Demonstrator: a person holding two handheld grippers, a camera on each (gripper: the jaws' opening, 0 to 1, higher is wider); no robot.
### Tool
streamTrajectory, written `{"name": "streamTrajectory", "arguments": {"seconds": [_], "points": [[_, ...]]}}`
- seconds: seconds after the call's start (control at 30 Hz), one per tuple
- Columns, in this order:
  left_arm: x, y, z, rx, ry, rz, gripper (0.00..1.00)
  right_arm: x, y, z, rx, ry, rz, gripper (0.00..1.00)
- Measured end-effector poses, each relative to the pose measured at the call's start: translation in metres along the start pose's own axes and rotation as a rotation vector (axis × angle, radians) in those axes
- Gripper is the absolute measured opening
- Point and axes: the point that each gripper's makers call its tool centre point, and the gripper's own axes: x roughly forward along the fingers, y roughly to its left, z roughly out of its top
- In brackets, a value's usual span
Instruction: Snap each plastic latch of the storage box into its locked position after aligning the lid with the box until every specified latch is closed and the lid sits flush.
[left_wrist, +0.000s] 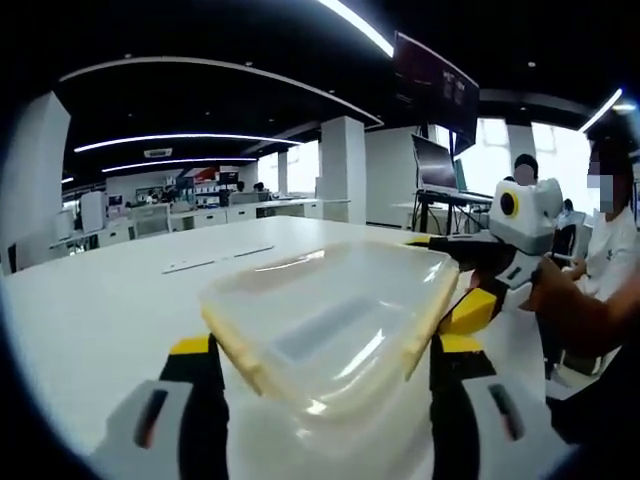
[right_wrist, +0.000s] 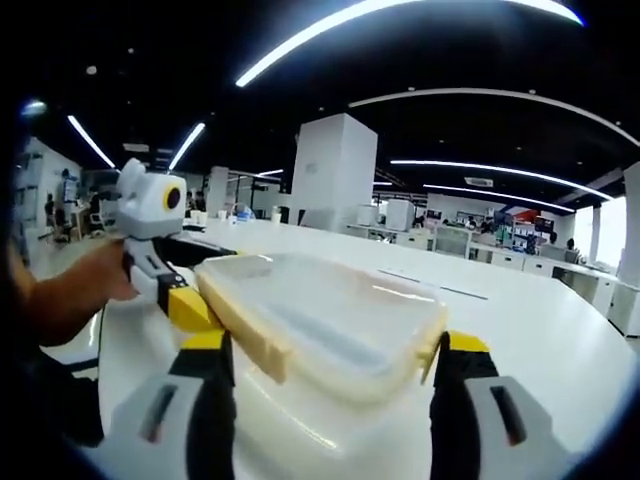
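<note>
While storage box (left_wrist: 330, 335) sits between wide-open left hand-held gripper (left_wrist: 325, 375) jaws, right hand-held gripper (right_wrist: 330, 370) likewise

You are in a large open-plan office or lab: long white tables (left_wrist: 120, 290), monitors on stands (left_wrist: 436, 165), strip ceiling lights (right_wrist: 330, 30), white pillars (right_wrist: 333, 170) and cluttered benches (right_wrist: 480, 245) behind.

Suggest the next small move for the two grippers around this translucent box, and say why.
Probably close the left gripper onto the pale yellow side latches of the translucent plastic storage box on the white table. Its jaws stand open either side, and the latches look flared outward. The right gripper straddles the opposite end.
</note>
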Motion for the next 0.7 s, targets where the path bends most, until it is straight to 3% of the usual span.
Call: {"name": "streamTrajectory", "arguments": {"seconds": [0.13, 0.7], "points": [[0.0027, 0.0009, 0.0004, -0.013, 0.003, 0.001, 0.81, -0.0019, -0.0006, -0.0067, -0.042, 0.026, -0.02, 0.75], [0.0069, -0.0023, -0.0009, -0.043, -0.013, -0.015, 0.8, 0.001, 0.0017, -0.0024, -0.027, 0.017, -0.002, 0.73]]}}
